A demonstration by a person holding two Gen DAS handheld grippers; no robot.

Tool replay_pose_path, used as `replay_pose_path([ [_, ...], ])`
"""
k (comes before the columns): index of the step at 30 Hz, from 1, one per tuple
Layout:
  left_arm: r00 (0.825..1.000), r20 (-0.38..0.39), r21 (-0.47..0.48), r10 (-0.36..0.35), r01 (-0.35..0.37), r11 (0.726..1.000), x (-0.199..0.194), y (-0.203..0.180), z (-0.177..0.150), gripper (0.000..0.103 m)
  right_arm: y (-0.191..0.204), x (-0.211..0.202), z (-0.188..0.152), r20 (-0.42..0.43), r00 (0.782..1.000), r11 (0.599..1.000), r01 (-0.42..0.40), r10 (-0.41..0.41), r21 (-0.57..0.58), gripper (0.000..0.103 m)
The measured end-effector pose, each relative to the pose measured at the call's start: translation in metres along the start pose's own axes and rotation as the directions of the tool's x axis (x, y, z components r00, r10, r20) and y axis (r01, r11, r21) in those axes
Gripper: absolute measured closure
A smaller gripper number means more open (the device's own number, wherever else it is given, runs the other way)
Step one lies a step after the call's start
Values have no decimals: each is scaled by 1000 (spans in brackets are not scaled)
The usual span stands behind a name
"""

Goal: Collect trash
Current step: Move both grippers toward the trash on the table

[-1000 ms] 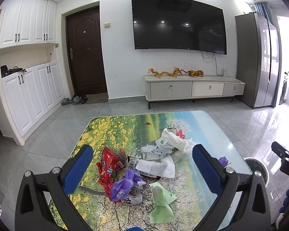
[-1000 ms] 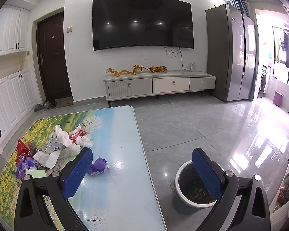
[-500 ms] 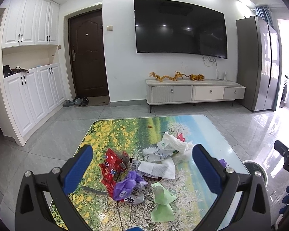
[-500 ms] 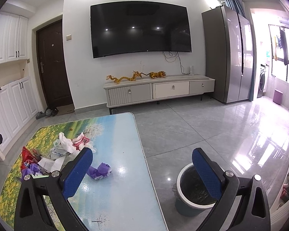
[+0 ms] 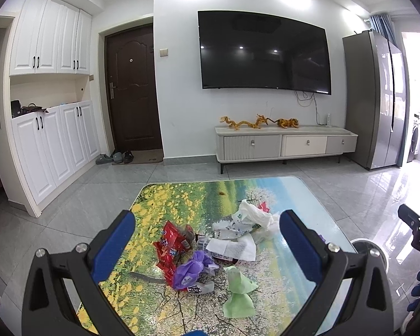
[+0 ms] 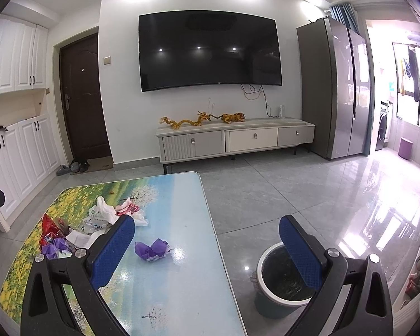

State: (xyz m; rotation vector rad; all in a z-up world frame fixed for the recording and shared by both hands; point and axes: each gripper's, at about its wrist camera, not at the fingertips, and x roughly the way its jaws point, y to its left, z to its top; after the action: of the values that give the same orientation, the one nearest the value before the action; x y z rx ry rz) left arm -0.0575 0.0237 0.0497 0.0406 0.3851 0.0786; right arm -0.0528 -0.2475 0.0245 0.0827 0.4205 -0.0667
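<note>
Left claw [image 5: 207,240] spread wide, empty, above trash pile [image 5: 210,249] on worktop [image 5: 294,196]. Right claw [image 6: 207,240] likewise spread, empty; bin [image 6: 277,282] on floor beside worktop.

**Hidden and cut off**

The bin [image 6: 282,280] is partly covered by the right gripper's blue pad. The bench [image 5: 308,196] runs off the lower frame edge. Print on the red wrapper [image 5: 170,247] is too small to read.

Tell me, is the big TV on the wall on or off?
Off. The TV screen is black all over, with only small reflections of the ceiling lights on it and no picture showing in either wrist view.
</note>
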Motion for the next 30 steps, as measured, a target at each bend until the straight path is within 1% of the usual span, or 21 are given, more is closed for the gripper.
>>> replay_pose_path([
  [5,1000,4,1,2,-2,1000,-7,3,1,0,3,-5,2,16,1000,1000,-5,5,-2,0],
  [15,1000,-7,-1,2,-2,1000,-6,9,2,0,6,-6,1,25,1000,1000,-9,9,-9,0],
  [18,1000,8,-1,15,-15,1000,-6,12,5,0,6,-5,2,30,1000,1000,-4,4,-14,0],
  [21,1000,22,-4,14,-14,1000,-6,18,12,0,5,-5,3,38,999,1000,-5,5,-11,0],
  [23,999,34,-9,31,-31,999,-6,22,16,0,4,-4,3,42,999,1000,-4,4,-10,0],
  [26,999,33,-25,38,-37,999,-1,29,21,0,2,-1,3,40,999,1000,-6,6,-5,0],
  [30,999,6,-60,39,-39,997,13,40,24,0,0,10,-1,6,1000,1000,-21,21,-4,0],
])
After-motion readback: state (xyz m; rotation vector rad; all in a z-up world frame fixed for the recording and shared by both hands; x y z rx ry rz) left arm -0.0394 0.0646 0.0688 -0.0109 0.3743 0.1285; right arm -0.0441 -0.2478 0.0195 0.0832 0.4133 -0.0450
